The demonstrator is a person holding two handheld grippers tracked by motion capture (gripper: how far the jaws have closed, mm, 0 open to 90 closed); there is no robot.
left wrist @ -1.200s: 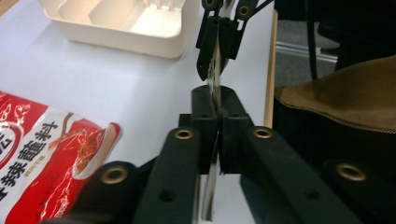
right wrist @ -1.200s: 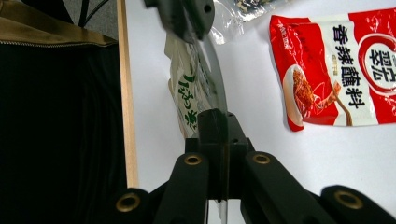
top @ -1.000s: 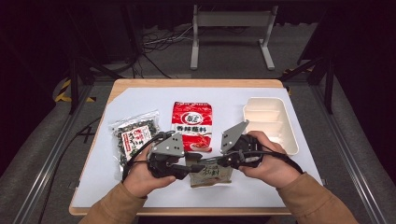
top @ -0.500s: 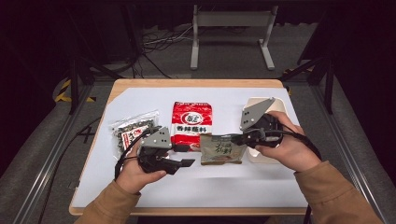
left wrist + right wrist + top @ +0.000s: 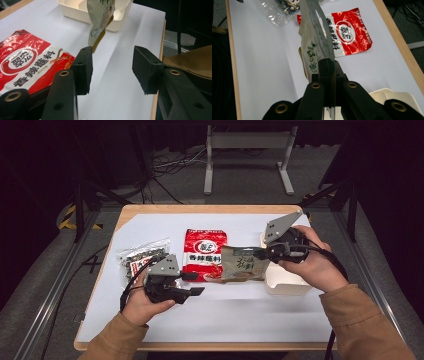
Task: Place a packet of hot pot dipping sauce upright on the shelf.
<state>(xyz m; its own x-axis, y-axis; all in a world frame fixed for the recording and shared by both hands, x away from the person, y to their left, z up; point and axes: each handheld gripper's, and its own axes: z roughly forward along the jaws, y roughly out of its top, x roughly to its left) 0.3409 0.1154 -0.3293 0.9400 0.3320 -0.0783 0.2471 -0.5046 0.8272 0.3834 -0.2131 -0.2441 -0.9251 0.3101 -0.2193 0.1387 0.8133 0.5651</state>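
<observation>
My right gripper point(image 5: 260, 253) point(image 5: 327, 67) is shut on the edge of an olive-green snack packet point(image 5: 243, 264) point(image 5: 315, 42), held in the air just left of the white tray point(image 5: 285, 282). The packet point(image 5: 100, 20) hangs in front of the tray point(image 5: 75, 10) in the left gripper view. My left gripper point(image 5: 196, 284) point(image 5: 112, 70) rests low over the table, open, with nothing between its jaws. A red seasoning packet point(image 5: 204, 254) point(image 5: 27, 62) point(image 5: 349, 32) lies flat in the middle of the table. A clear bag of dark snacks point(image 5: 142, 257) point(image 5: 284, 6) lies to its left.
The white sheet point(image 5: 240, 315) covers a wooden table whose edge point(image 5: 200, 209) shows at the back. A metal stand point(image 5: 247, 150) and cables are on the floor behind. Rails run along both sides of the table.
My right gripper has lifted the green packet up and to the right, toward the tray. My left gripper has let go of it and drawn back to the left, open.
</observation>
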